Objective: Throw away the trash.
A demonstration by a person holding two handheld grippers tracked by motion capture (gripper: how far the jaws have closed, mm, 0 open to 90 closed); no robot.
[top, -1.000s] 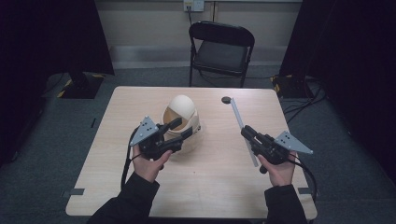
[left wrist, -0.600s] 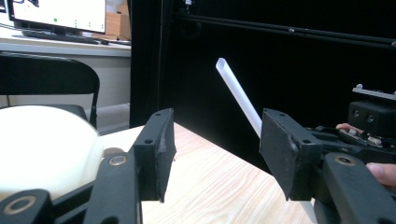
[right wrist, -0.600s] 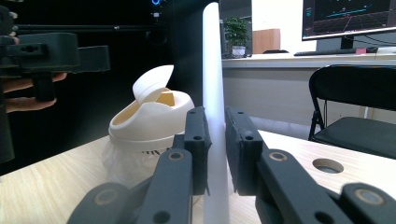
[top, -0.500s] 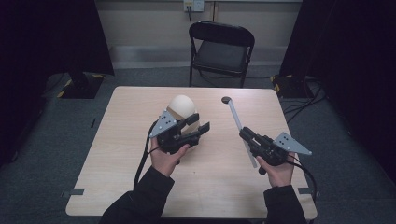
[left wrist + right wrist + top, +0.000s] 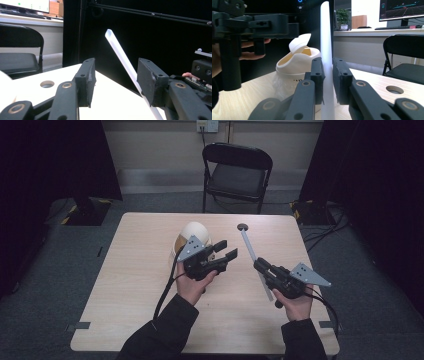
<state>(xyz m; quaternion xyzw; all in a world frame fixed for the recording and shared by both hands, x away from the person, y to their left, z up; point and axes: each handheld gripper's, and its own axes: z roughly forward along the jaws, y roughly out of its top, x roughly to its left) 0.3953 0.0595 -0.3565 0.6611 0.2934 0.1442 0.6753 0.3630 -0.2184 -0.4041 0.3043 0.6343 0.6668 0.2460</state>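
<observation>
The right gripper (image 5: pixel 261 265) is clamped tight on a long white stick (image 5: pixel 252 261). In the right gripper view the stick (image 5: pixel 326 50) stands straight up between the two black pads (image 5: pixel 317 75), and both pads press on it. From above, the stick lies slanted over the surface (image 5: pixel 135 300). Its far end points to 11 o'clock, near a small round hole (image 5: pixel 243 227) in the surface, and its near end comes out by the person's right hand (image 5: pixel 295 302) at 5 o'clock. The left gripper (image 5: pixel 226 249) is about half open with nothing between its jaws, and they have just been closing a little. It points to 2 o'clock, toward the stick, and sits near it without touching. In the left gripper view the stick (image 5: pixel 122 60) leans up past the right-side pad (image 5: pixel 150 80), behind it. The left hand (image 5: pixel 192 285) holds this gripper above the middle of the surface. Just behind the left gripper, at 11 o'clock from it, sits a cream-white bowl-like thing (image 5: pixel 192 234). In the right gripper view it (image 5: pixel 297 62) has a flap lifted on top. A black chair (image 5: pixel 237 172) stands past the far edge of the surface, at 12 o'clock.
</observation>
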